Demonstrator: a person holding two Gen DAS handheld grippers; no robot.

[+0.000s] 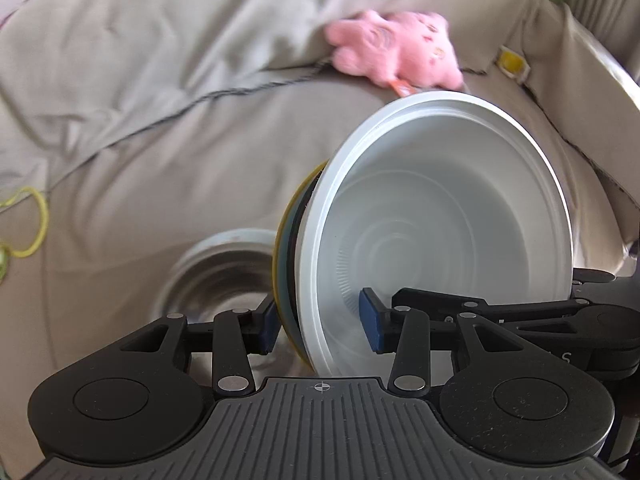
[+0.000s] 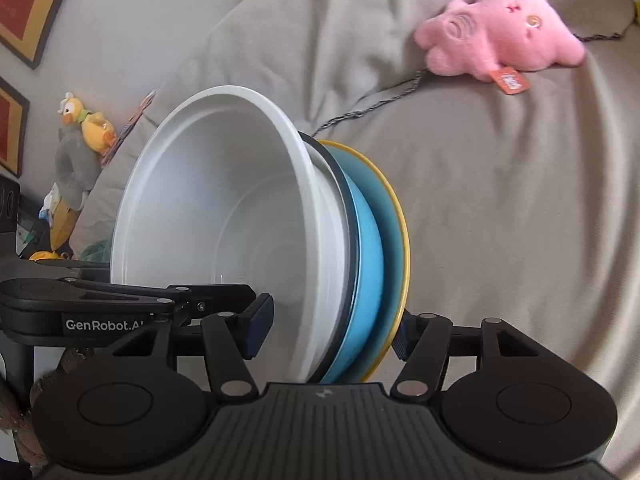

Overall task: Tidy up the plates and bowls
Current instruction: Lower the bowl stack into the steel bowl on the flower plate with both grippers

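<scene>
Both of my claws are clamped on one pile (image 1: 440, 220). My left claw (image 1: 320, 326) and right claw (image 2: 330, 330) pinch opposite edges, so I think the white bowl (image 2: 224, 220) cannot slide off the blue plate (image 2: 368, 240) and yellow plate (image 2: 405, 240).

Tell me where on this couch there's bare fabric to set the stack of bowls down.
The widest free patch is the grey cushion below the pink plush toy, right of the stack of bowls. It is crowded by the metal bowl under the stack and by the stuffed toys at the left.
</scene>
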